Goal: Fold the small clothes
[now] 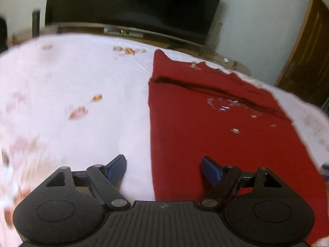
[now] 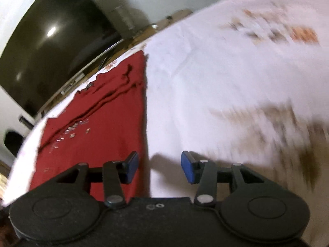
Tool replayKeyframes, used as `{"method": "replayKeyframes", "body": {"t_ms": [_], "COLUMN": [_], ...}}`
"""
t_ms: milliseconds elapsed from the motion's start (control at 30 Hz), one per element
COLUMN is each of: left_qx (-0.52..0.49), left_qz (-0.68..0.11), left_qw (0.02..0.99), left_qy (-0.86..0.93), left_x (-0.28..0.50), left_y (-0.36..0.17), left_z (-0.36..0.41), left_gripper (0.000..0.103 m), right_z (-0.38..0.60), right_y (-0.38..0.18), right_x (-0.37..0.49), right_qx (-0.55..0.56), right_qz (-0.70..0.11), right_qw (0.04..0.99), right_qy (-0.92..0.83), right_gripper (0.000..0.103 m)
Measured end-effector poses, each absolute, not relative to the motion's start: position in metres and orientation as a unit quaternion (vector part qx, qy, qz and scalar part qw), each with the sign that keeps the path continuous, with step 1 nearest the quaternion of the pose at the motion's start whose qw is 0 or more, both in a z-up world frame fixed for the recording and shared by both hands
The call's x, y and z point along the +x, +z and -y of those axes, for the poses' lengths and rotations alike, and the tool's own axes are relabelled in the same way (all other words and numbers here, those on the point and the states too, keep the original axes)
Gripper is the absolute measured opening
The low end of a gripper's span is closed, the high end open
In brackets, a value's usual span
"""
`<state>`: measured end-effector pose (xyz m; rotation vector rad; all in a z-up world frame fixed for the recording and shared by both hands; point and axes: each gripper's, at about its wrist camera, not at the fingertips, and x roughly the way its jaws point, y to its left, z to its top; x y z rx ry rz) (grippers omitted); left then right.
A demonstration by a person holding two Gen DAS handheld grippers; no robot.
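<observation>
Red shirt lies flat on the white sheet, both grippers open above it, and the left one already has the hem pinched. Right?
Not quite. The left gripper holds nothing: in the left wrist view its jaws stand apart over the edge of the red shirt. The shirt does lie on the white sheet, and the right gripper is open too.

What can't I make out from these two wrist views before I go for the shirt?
- Red shirt: near hem hidden behind the left gripper body; in the right view the right gripper covers it too.
- Shirt's silver print: too small and blurred to read.
- Bedsheet pattern: motion-blurred in both views.
- Far collar edge: unclear.
</observation>
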<state>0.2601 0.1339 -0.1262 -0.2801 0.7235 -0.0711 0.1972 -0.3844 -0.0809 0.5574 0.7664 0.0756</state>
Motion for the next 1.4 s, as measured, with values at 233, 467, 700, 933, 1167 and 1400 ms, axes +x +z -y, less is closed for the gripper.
{"method": "replayKeyframes", "body": {"t_ms": [233, 467, 700, 933, 1167, 1400], "left_qx": [-0.25, -0.397, -0.439, -0.437, -0.425, -0.406], "left_qz": [-0.361, -0.352, -0.359, -0.393, -0.391, -0.388], "left_qw": [0.895, 0.84, 0.809, 0.789, 0.795, 0.813], "left_qy": [-0.08, -0.111, -0.151, -0.18, -0.185, -0.153], "left_x": [0.2, 0.158, 0.137, 0.153, 0.172, 0.175], "left_y": [-0.136, -0.161, -0.177, -0.177, -0.179, -0.185], "left_z": [-0.164, -0.189, -0.179, -0.171, -0.149, -0.146], "left_gripper": [0.079, 0.061, 0.06, 0.06, 0.052, 0.003], "right_z": [0.381, 0.372, 0.356, 0.357, 0.362, 0.359], "right_y": [-0.088, -0.102, -0.111, -0.119, -0.126, -0.125], "right_x": [0.14, 0.097, 0.073, 0.084, 0.109, 0.117], "right_qx": [0.348, 0.412, 0.442, 0.469, 0.488, 0.447], "right_qz": [-0.38, -0.381, -0.381, -0.384, -0.39, -0.417], "right_qw": [0.855, 0.823, 0.804, 0.785, 0.769, 0.778], "right_qy": [0.061, 0.09, 0.114, 0.128, 0.137, 0.144], "right_gripper": [0.045, 0.044, 0.044, 0.041, 0.029, 0.005]}}
